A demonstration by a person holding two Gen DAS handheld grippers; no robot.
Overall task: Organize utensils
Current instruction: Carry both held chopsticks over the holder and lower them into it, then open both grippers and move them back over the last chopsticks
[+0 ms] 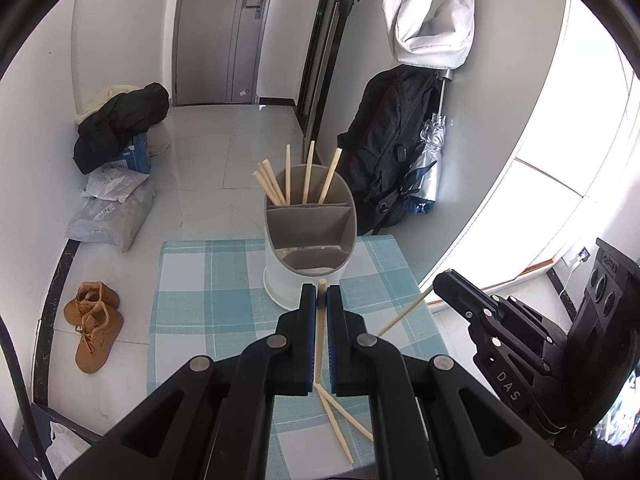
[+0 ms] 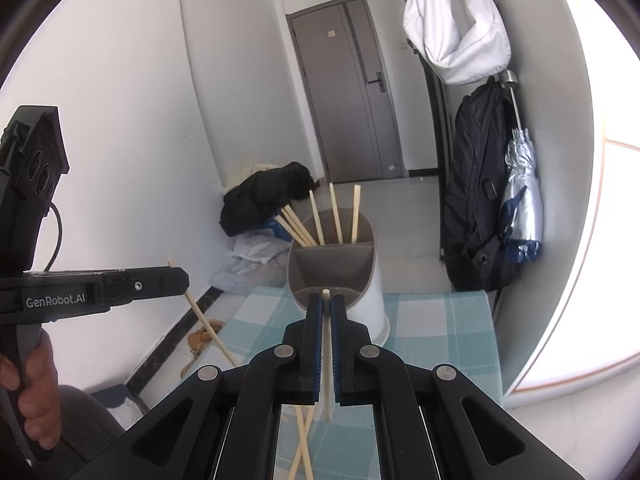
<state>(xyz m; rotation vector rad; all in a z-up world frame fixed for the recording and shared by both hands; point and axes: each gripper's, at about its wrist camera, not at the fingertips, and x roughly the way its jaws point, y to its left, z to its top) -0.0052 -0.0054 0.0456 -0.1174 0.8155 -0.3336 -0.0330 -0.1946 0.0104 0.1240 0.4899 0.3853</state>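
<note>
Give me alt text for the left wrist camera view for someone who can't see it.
The left gripper is shut on one chopstick, aimed at a divided utensil holder whose far compartment holds six chopsticks. The holder stands on a teal checked tablecloth, two loose chopsticks lie below, and the right gripper holds another.

A white oval utensil holder with grey dividers stands upright on the worktop. Six pale wooden chopsticks lean in its 12 o'clock compartment. Two loose chopsticks lie crossed at 6 o'clock.
</note>
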